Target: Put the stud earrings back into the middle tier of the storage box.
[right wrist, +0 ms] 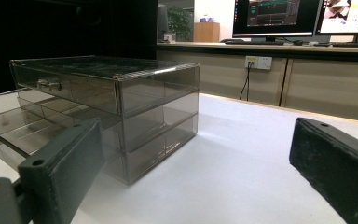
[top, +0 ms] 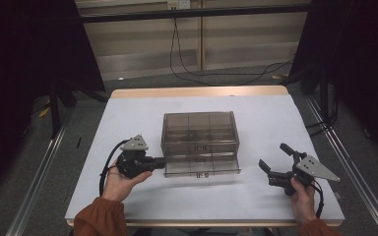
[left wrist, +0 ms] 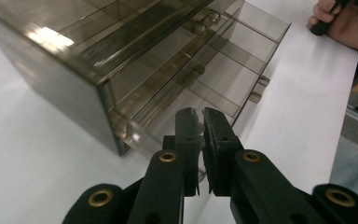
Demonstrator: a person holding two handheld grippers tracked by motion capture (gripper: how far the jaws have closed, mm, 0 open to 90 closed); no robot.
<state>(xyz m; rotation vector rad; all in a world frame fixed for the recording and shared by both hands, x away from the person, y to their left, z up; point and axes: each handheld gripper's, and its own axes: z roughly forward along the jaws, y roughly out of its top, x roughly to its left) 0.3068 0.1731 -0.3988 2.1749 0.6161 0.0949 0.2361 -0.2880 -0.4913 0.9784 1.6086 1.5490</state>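
My left gripper [left wrist: 200,114] is clamped on the bottom drawer's knob [left wrist: 197,125] of the smoked clear plastic drawer box [top: 200,132]; right gripper [top: 271,160] gapes wide, holding nothing.

Grey floor [top: 128,83], black curtains [top: 24,59], monitors [right wrist: 275,18] on counter [right wrist: 261,46].

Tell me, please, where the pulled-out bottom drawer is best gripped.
Grip the small knob on the drawer's front wall, coming level from the table's near edge. It juts toward that side at mid-wall, so a pull should run straight; the wall itself is thin and smooth.
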